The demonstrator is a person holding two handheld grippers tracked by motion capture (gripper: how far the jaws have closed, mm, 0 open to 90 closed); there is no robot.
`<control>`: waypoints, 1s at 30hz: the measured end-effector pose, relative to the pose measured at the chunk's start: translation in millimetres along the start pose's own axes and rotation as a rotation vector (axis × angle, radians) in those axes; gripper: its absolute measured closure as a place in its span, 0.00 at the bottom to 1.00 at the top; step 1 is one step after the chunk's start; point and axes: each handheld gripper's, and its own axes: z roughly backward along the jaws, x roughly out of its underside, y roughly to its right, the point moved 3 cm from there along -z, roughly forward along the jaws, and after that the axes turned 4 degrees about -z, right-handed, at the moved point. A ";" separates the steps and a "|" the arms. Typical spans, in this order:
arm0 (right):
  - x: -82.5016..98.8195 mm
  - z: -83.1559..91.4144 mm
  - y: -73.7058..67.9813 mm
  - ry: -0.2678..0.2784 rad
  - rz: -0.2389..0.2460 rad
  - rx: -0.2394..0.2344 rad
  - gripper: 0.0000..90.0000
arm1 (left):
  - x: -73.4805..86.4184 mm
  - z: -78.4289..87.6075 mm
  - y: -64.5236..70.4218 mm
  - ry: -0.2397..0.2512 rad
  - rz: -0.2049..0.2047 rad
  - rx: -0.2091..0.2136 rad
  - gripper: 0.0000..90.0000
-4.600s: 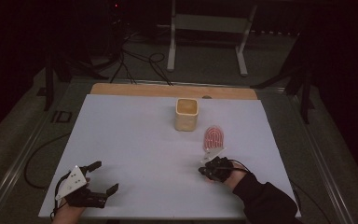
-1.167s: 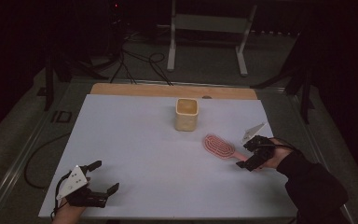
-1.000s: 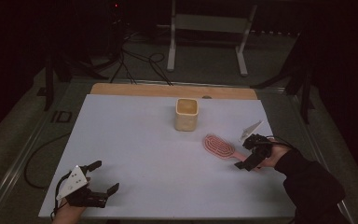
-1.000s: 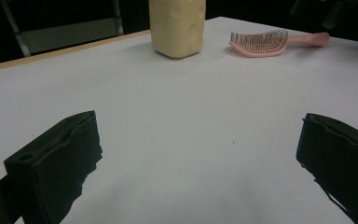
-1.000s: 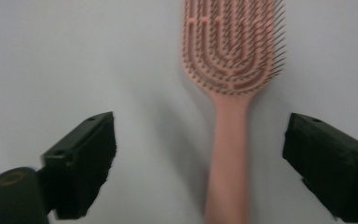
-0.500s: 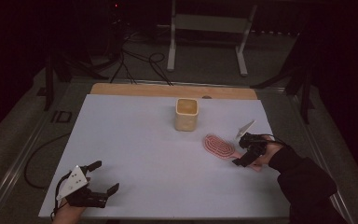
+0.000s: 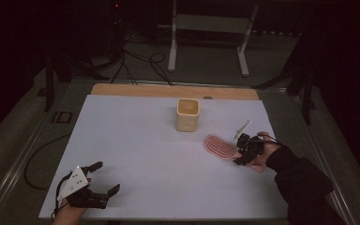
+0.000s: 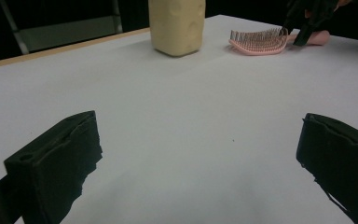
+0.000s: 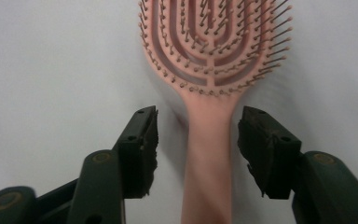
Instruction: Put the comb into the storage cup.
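- Right gripper (image 9: 198, 140) spread wide, jaws straddling the pink hairbrush (image 9: 212, 70) handle, nothing pinched yet.
- Left gripper (image 8: 200, 168) spread, idle.
- Grab's not done, I reckon.

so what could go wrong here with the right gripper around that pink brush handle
1. The right gripper is open astride the pink plastic hairbrush handle; the handle sits nearer one jaw, so closing may nudge the brush sideways.
2. It grips far from the bristled head, so the head might sag on lifting.
3. The beige square cup stands nearby; a swing could knock it.
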 end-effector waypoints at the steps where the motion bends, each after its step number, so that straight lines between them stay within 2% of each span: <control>1: -0.6 -0.9 0.8 0.002 0.011 0.005 0.54 | -0.1 -0.1 -0.2 0.001 0.003 -0.001 0.00; 3: -2.1 -0.8 0.3 -0.007 0.001 0.016 0.57 | 0.0 -0.2 -0.2 0.002 0.004 0.000 0.00; 12: -6.5 -5.1 1.2 -0.050 0.015 0.071 0.68 | -0.2 0.1 -0.3 0.003 0.002 -0.001 0.00; 16: -8.4 -6.0 -1.2 -0.068 0.009 0.066 0.72 | -0.2 0.2 0.0 0.001 0.000 0.000 0.00; 23: -9.8 -8.4 -1.8 -0.089 0.031 0.069 0.75 | -0.2 0.0 -0.3 0.003 0.004 0.000 0.00; 25: -9.3 -9.4 -1.6 -0.089 0.005 0.064 0.76 | 0.1 -0.1 -0.4 0.004 0.006 0.001 0.00; 30: -7.3 -9.6 -0.9 -0.071 -0.009 0.058 0.76 | 0.0 -0.4 -0.8 0.006 0.010 0.005 0.00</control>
